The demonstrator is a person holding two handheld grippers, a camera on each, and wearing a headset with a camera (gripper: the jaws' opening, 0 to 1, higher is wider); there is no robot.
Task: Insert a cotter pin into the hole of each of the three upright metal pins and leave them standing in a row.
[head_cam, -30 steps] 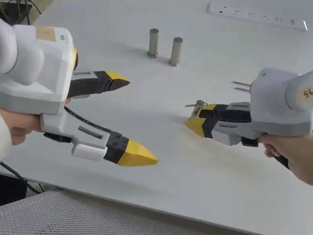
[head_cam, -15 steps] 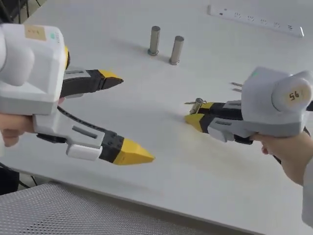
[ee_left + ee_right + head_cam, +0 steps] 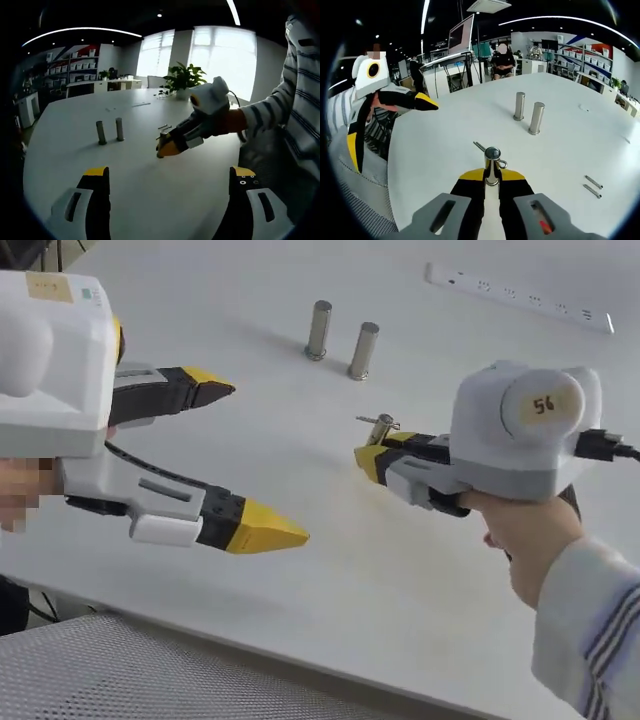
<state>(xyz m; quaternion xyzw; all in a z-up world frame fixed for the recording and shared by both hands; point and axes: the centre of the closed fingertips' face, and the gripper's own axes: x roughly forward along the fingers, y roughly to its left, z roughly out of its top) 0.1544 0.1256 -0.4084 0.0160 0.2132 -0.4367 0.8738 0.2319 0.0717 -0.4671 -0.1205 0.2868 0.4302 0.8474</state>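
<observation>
Out on the worktop (image 3: 400, 580), one upright pin (image 3: 319, 330) stands far centre, and a second upright pin (image 3: 364, 350) is just beside it on the right, a touch nearer, the two apart. In front of them and to the right comes the right gripper (image 3: 368, 455), with the third pin (image 3: 380, 428) between its jaws and a cotter pin (image 3: 479, 146) across that pin's upper end. Over on the left sits the left gripper (image 3: 262, 462), well apart. Two loose cotter pins (image 3: 593, 182) lie side by side on the worktop, right of the held pin. The power strip (image 3: 520, 298) lies along the far right edge, behind everything.
</observation>
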